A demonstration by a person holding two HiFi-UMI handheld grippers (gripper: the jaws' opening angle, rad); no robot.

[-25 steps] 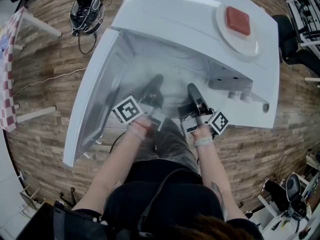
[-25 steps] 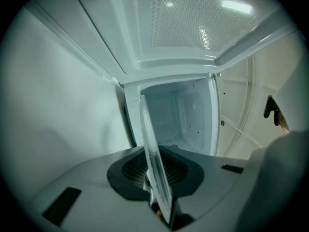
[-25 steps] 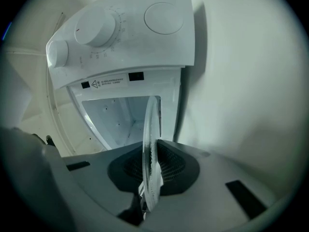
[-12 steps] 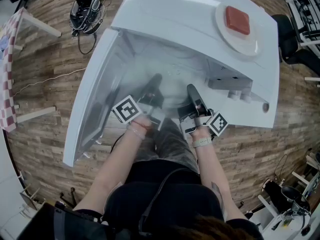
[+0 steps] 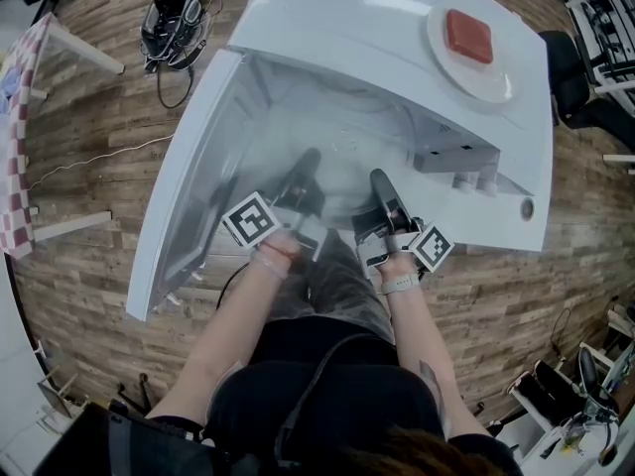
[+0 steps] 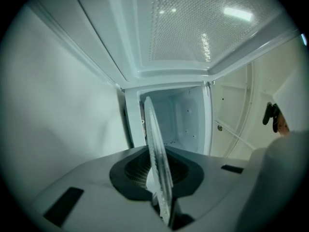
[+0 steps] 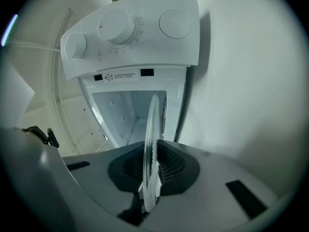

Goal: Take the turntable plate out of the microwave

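The clear glass turntable plate [image 5: 344,170] hangs level at the mouth of the white microwave [image 5: 387,18], between my two grippers. My left gripper [image 5: 304,175] is shut on its left rim and my right gripper [image 5: 383,188] on its right rim. In the left gripper view the plate [image 6: 157,153] shows edge-on, pinched between the jaws of the left gripper [image 6: 165,204], with the cavity [image 6: 186,115] behind. The right gripper view shows the plate [image 7: 151,139] clamped the same way in the right gripper [image 7: 146,199], in front of the dial panel [image 7: 130,33].
The microwave door [image 5: 184,167] stands open to the left. A white dish [image 5: 496,82] with a red block [image 5: 469,36] sits on top of the microwave. Cables and a black device [image 5: 174,18] lie on the wood floor, and a black chair [image 5: 575,77] stands at the right.
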